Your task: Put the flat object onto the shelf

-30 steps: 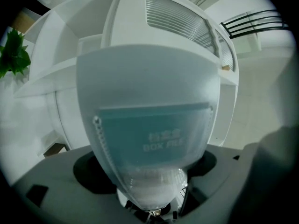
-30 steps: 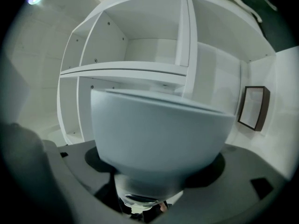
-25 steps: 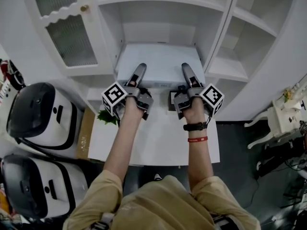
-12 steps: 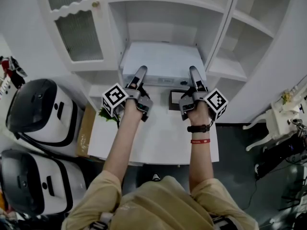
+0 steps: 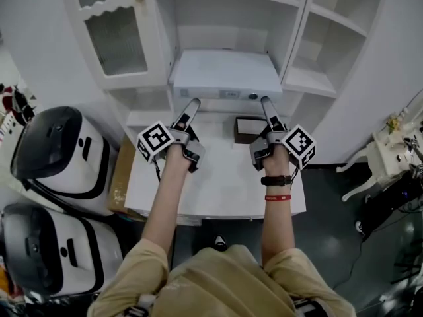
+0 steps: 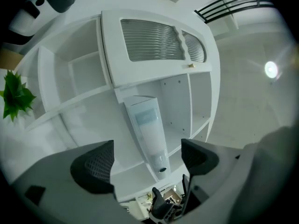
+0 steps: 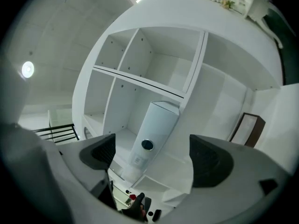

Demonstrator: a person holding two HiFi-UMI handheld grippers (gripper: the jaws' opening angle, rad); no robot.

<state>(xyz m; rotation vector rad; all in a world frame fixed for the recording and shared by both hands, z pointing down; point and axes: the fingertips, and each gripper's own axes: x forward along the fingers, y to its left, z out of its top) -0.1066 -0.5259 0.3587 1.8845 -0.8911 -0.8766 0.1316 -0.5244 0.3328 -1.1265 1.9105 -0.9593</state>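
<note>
The flat white box (image 5: 227, 74) lies on the middle shelf of the white cabinet (image 5: 291, 38), its front face with a small round button toward me. In the left gripper view the box (image 6: 149, 129) runs away between the jaws, and the left gripper (image 6: 146, 160) is open with nothing touching its pads. The right gripper (image 7: 154, 157) is open too, with the box (image 7: 156, 125) ahead of it and apart from both pads. In the head view the left gripper (image 5: 193, 103) and right gripper (image 5: 266, 101) hover just in front of the box's front corners, over the table.
A white table (image 5: 218, 183) stands under my arms, with a dark framed object (image 5: 246, 129) at its back. A glass-panelled door (image 5: 122, 35) is at upper left. Two white and black machines (image 5: 56, 154) stand left, a green plant (image 6: 14, 94) beside them, ornate white furniture (image 5: 396, 150) right.
Both grippers have drawn back toward me, off the box's front end. The box stays on the shelf.
</note>
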